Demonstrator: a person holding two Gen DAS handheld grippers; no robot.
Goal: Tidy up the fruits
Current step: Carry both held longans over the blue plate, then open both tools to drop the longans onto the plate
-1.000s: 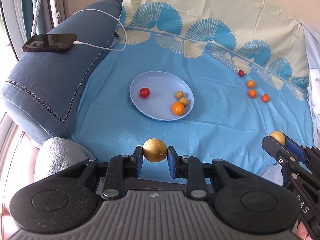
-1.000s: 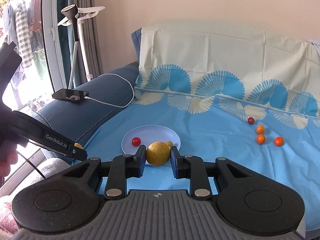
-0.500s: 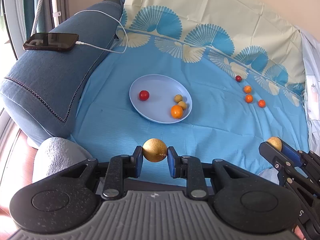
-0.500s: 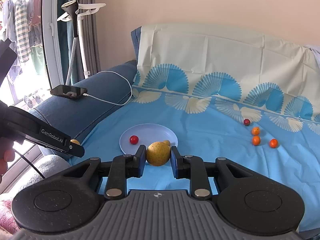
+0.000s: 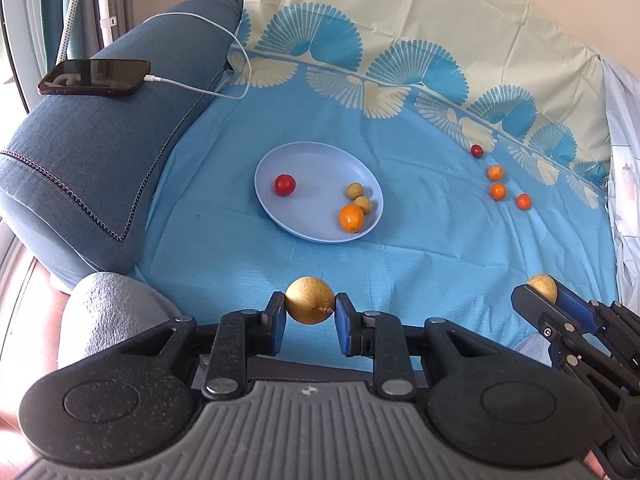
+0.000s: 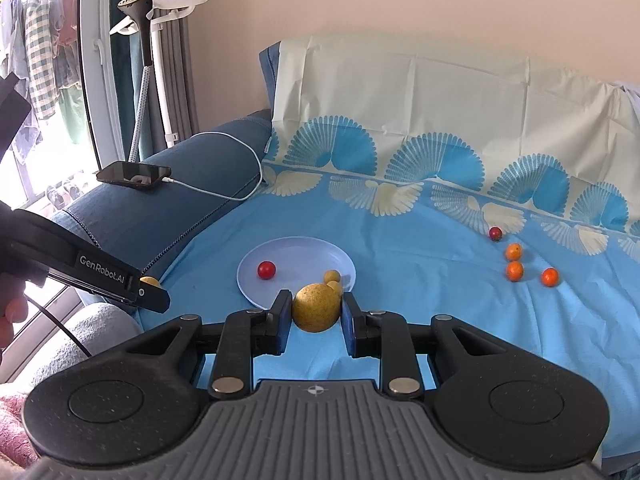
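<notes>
My left gripper [image 5: 310, 312] is shut on a round yellow-brown fruit [image 5: 309, 300], held above the near edge of the blue sheet. My right gripper [image 6: 314, 318] is shut on a second yellow-brown fruit [image 6: 316, 307]; it also shows in the left wrist view [image 5: 542, 286] at the right. A light blue plate [image 5: 312, 168] lies ahead on the sheet, holding a red tomato [image 5: 284, 184], an orange [image 5: 351, 217] and two small yellow fruits [image 5: 355, 191]. Three small oranges [image 5: 498, 191] and a dark red fruit [image 5: 476, 150] lie on the sheet at the right.
A blue sofa armrest [image 5: 92, 140] stands at the left with a phone [image 5: 94, 77] and a white charging cable [image 5: 224, 60] on it. A grey cushion [image 5: 108, 304] sits at the near left. The sofa back [image 5: 440, 32] is covered by the sheet. A garment steamer [image 6: 144, 60] stands by the window.
Both grippers have drawn back and up slightly from the plate, each still holding its fruit. The fruits on the plate and the sheet have not moved.
</notes>
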